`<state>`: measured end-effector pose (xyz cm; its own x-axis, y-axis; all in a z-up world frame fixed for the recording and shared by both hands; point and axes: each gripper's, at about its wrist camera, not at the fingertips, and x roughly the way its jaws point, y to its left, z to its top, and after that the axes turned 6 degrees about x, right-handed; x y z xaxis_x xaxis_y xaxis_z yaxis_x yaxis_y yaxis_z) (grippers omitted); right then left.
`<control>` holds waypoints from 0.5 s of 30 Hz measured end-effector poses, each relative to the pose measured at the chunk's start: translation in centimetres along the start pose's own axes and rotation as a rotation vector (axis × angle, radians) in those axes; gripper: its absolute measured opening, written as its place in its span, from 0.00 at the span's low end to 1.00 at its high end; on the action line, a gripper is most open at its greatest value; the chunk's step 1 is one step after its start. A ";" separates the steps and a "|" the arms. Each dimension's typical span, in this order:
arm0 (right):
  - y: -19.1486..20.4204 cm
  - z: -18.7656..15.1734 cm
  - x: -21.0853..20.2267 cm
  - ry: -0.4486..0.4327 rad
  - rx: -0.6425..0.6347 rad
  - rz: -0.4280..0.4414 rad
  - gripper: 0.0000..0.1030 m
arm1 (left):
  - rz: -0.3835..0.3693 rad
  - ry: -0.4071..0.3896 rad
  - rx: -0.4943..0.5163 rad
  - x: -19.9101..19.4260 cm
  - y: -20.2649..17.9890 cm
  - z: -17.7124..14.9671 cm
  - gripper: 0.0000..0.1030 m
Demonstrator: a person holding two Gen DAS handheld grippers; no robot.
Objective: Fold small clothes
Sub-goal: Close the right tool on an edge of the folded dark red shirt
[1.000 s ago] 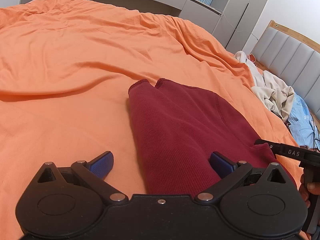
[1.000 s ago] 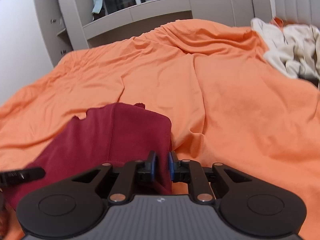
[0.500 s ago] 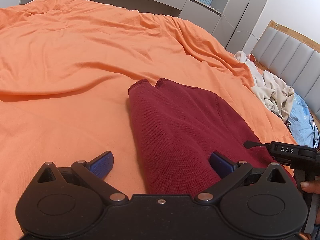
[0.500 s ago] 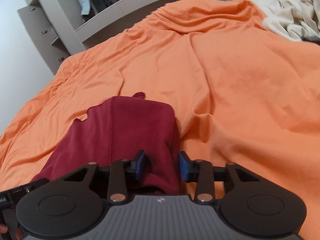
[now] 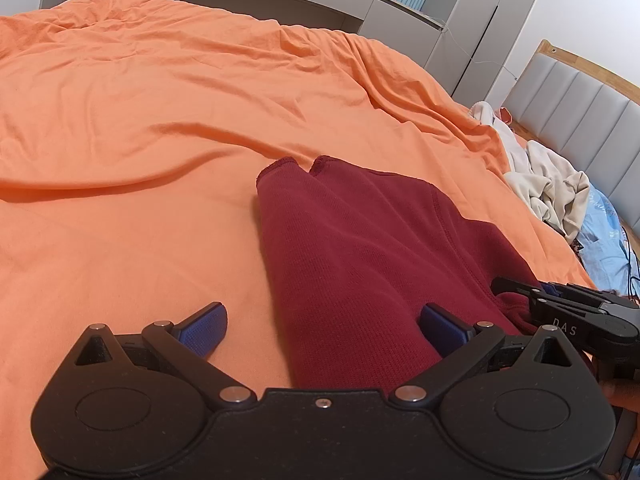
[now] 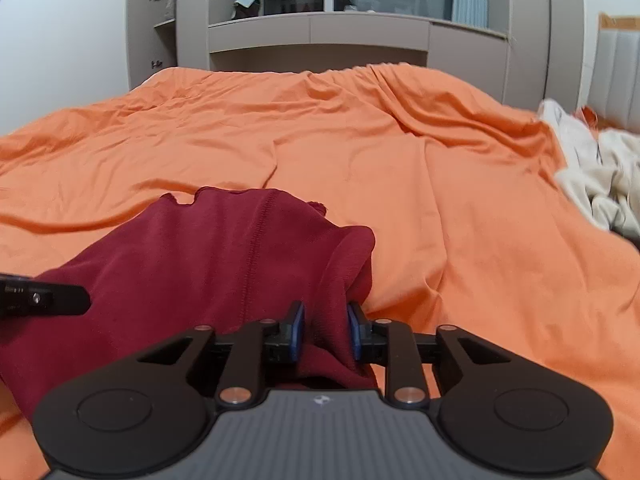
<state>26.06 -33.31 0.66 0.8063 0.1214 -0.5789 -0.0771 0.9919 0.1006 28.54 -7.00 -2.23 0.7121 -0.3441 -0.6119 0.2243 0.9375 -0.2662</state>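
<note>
A dark red knit garment (image 5: 360, 248), folded lengthwise, lies on the orange bedsheet (image 5: 140, 120). Its two cuffs point away from me. My left gripper (image 5: 323, 308) is open wide, with its blue pads on either side of the garment's near left edge and holding nothing. At the garment's near right corner, my right gripper (image 5: 504, 282) is held by a hand. In the right wrist view the right gripper (image 6: 324, 312) is shut on a bunched fold of the dark red garment (image 6: 200, 264), which rises off the sheet there. A finger of the left gripper (image 6: 40, 300) shows at the left edge.
A heap of cream clothes (image 5: 552, 188) and a light blue garment (image 5: 604, 236) lie at the bed's right side by the grey padded headboard (image 5: 580, 92). Grey cabinets (image 6: 320, 36) stand beyond the far edge. Wrinkled orange sheet stretches left and ahead.
The right gripper loosened half a second ago, then closed again on a thicker bunch of the garment's corner, raising it. Its view tilted up. The left gripper stayed open and still.
</note>
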 end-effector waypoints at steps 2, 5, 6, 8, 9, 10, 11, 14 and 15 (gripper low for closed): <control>-0.8 0.1 0.2 0.013 0.042 0.010 0.31 | 0.000 0.000 0.000 0.0 0.0 0.0 1.00; -2.2 0.2 0.5 0.038 0.121 0.033 0.37 | 0.000 0.000 0.000 0.0 0.0 0.0 1.00; -2.7 0.2 0.7 0.049 0.157 0.044 0.38 | 0.000 0.000 0.000 0.0 0.0 0.0 1.00; -4.1 0.1 1.0 0.078 0.258 0.080 0.39 | 0.000 -0.001 0.000 0.0 0.0 0.0 1.00; -4.8 0.0 1.2 0.093 0.313 0.099 0.41 | 0.000 0.000 0.000 0.0 0.0 0.0 1.00; -5.6 -0.2 1.5 0.106 0.373 0.118 0.42 | -0.003 0.000 0.000 0.0 0.0 0.0 1.00; -6.4 -0.4 1.6 0.119 0.427 0.137 0.44 | -0.003 0.000 0.000 0.0 0.0 0.0 1.00; -8.3 -1.2 2.2 0.153 0.572 0.193 0.44 | -0.002 0.000 0.001 0.0 0.0 0.0 1.00; -8.7 -1.3 2.3 0.159 0.603 0.207 0.41 | -0.003 0.000 0.000 0.0 0.0 0.0 1.00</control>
<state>27.84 -41.55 -2.64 0.7099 0.3576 -0.6067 0.1582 0.7585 0.6322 28.55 -7.02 -2.26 0.7113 -0.3466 -0.6114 0.2261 0.9366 -0.2679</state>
